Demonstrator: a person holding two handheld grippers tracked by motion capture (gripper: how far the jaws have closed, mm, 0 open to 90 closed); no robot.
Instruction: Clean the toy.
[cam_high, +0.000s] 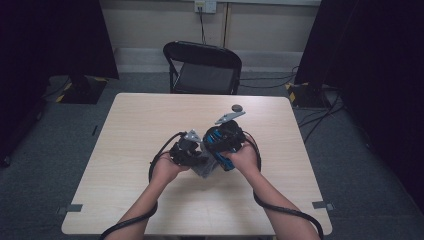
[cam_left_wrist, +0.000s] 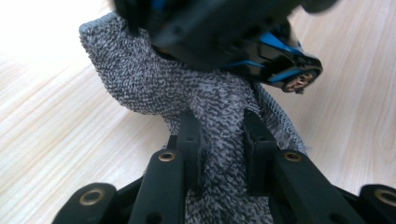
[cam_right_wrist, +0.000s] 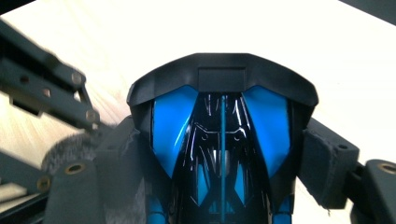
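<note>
A black and blue toy car (cam_right_wrist: 222, 84) sits between the jaws of my right gripper (cam_right_wrist: 222, 140), which is shut on its sides. In the high view that gripper (cam_high: 229, 134) holds the car (cam_high: 216, 142) just above the table's middle. A grey knitted cloth (cam_left_wrist: 140, 70) is pinched in my left gripper (cam_left_wrist: 220, 120), whose jaws are shut on a fold of it. The cloth rises against the underside of the car (cam_left_wrist: 261, 51). From above, the left gripper (cam_high: 190, 152) is close beside the right one, with the cloth (cam_high: 204, 169) under both.
The light wooden table (cam_high: 140, 120) has a small dark round disc (cam_high: 236, 107) near its far edge. A black folding chair (cam_high: 202, 67) stands behind the table. Cables trail from both grippers toward the near edge.
</note>
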